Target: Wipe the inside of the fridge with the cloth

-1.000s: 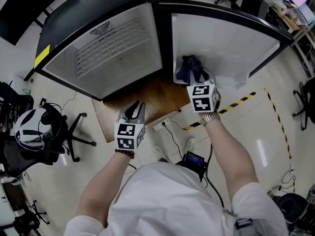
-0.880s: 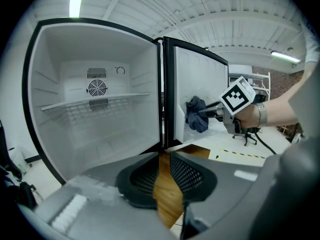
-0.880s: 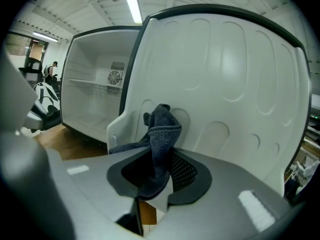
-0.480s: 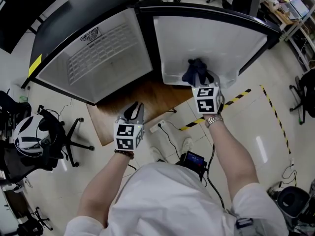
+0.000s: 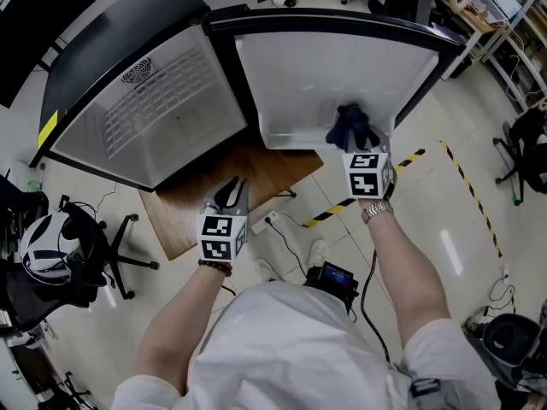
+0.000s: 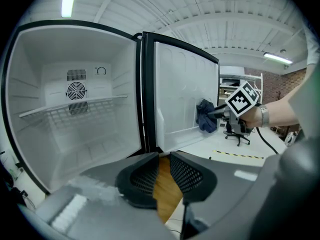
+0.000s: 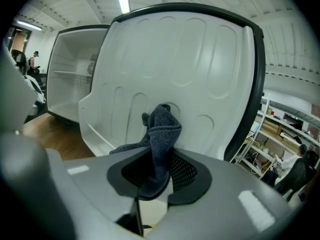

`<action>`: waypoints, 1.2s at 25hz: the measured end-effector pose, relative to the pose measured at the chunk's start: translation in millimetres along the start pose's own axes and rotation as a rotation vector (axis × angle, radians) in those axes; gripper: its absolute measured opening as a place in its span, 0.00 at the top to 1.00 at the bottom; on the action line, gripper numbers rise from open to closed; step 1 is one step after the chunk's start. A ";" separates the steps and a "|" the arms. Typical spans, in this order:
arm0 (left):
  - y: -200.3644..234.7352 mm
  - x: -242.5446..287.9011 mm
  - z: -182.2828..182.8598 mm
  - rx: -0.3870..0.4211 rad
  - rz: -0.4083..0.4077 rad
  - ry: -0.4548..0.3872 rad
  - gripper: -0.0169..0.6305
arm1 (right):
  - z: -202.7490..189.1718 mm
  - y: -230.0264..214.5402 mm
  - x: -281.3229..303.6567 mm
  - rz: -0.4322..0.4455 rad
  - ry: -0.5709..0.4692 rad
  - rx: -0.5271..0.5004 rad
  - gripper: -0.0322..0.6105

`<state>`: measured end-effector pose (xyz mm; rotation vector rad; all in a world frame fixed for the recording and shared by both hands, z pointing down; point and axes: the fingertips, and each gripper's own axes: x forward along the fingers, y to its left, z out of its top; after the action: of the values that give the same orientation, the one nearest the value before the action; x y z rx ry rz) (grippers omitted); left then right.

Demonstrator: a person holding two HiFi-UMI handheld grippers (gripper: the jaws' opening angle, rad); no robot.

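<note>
The fridge stands open, with its white compartment (image 5: pixel 162 109) on the left and the door's white inner liner (image 5: pixel 342 58) on the right. My right gripper (image 5: pixel 352 143) is shut on a dark blue cloth (image 5: pixel 349 125) and presses it against the lower part of the liner. In the right gripper view the cloth (image 7: pixel 162 129) bunches up between the jaws in front of the liner (image 7: pixel 190 69). My left gripper (image 5: pixel 232 191) hangs low over the wooden board, away from the fridge. Its jaws (image 6: pixel 161 171) stand open a narrow gap apart with nothing between them. The left gripper view shows the cloth (image 6: pixel 206 122) on the door.
A wire shelf (image 6: pixel 75 106) crosses the compartment below a fan grille (image 6: pixel 76 90). A wooden board (image 5: pixel 214 186) lies under the fridge. A black office chair (image 5: pixel 68 254) carrying a white helmet stands at left. Yellow-black tape (image 5: pixel 376 190) and a cable (image 5: pixel 291 237) run across the floor.
My right gripper has slid the cloth rightward along the door liner, away from the hinge side. The left gripper has kept its spot over the board, still open.
</note>
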<state>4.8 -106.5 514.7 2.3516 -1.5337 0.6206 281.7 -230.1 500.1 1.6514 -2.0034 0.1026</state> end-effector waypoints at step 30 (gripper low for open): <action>-59.4 56.4 30.8 -0.044 -0.078 -0.019 0.86 | -11.2 -61.8 -42.3 -0.031 -0.018 0.016 0.80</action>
<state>85.2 -141.2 515.9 2.3774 -1.4407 0.5424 347.7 -203.5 474.0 1.6989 -1.9938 0.0935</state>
